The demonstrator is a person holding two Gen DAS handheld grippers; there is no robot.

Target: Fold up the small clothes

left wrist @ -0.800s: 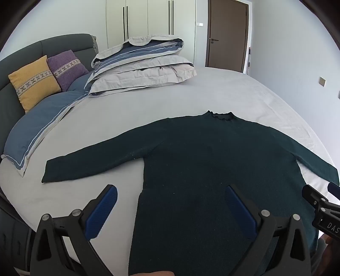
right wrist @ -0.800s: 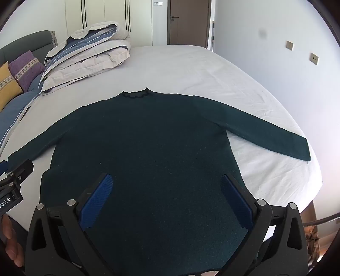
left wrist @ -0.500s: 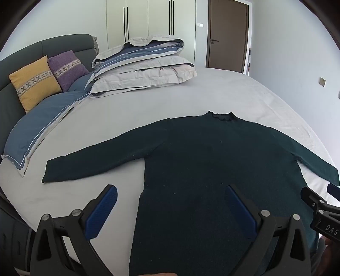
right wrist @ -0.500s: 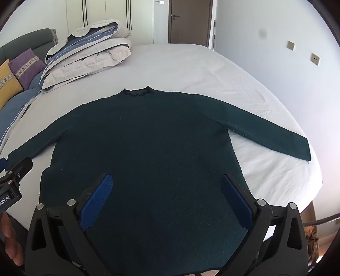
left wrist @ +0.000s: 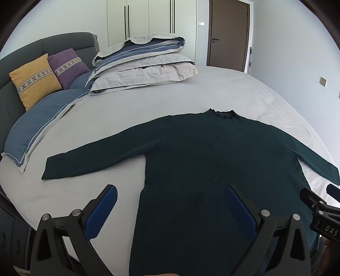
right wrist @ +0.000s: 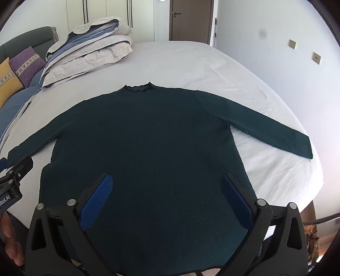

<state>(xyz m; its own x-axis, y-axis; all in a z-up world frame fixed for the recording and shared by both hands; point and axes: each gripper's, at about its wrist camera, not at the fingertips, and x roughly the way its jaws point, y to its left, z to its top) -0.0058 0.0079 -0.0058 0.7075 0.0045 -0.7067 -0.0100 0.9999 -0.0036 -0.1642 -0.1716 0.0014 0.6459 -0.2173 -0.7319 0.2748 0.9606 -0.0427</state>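
Sweater: we are looking at a dark green sweater (right wrist: 148,148) lying flat and face-up on the bed (right wrist: 191,63), collar at 12 o'clock, hem at 6 o'clock near the bed's edge, sleeves spreading out toward 9 and 3 o'clock.
Left gripper: we are holding the left gripper (left wrist: 170,209) above the sweater's left side, fingers wide apart, nothing between the blue pads (left wrist: 102,212); one pad is hanging over the sheet, the other over the knit.
Right gripper: we are keeping the right gripper (right wrist: 165,199) over the lower body of the sweater, fingers spread wide, gripping nothing.
Bedding: we are seeing a folded duvet (left wrist: 144,61) at 11 o'clock, with a yellow cushion (left wrist: 34,82) and a purple cushion (left wrist: 68,65) at 10 o'clock against the headboard (left wrist: 42,44).
Room: we are facing a brown door (right wrist: 191,19) at 12 o'clock.
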